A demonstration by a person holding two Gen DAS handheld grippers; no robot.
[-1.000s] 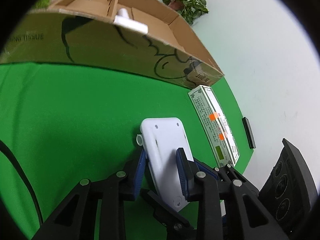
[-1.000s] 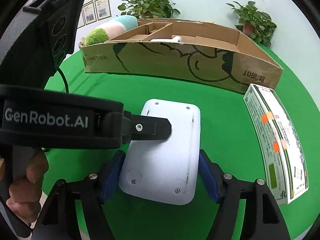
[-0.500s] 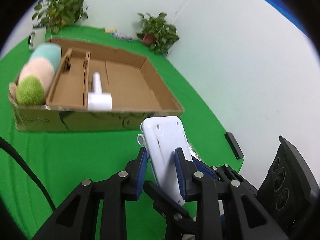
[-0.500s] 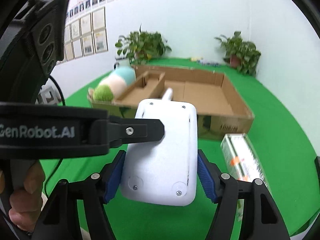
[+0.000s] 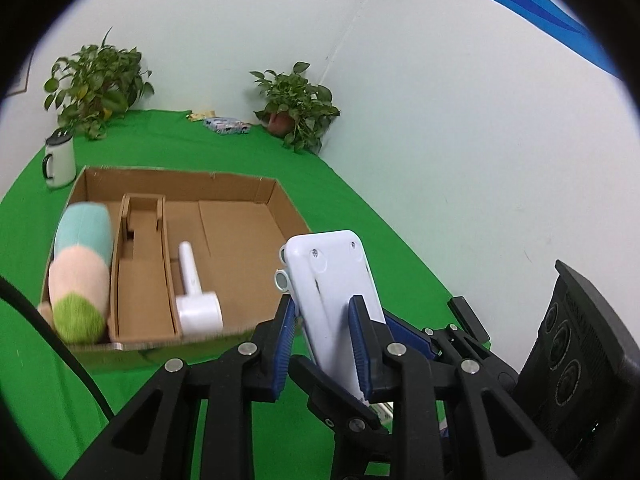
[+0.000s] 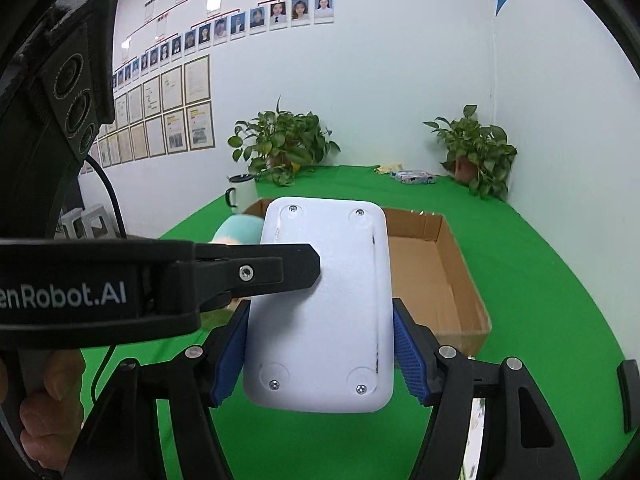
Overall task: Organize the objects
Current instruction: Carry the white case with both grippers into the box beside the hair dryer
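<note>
White device (image 6: pixel 320 312) now raised above the box (image 5: pixel 248 216)

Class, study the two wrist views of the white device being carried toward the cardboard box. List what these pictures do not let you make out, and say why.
- White device, both views: only its screwed back shows; its front faces away.
- Cardboard box, right wrist view: the device and the left claw cover its left compartments.
- Wall papers, right wrist view: text too small.
- Small packets, left wrist view: too small to identify.

White plastic device (image 6: pixel 320 308); blue ribbed finger pads (image 6: pixel 410 354); brown cardboard box (image 5: pixel 240 240) ahead; teal-pink-green plush roll (image 5: pixel 80 276); green cloth-covered table (image 6: pixel 540 280).
</note>
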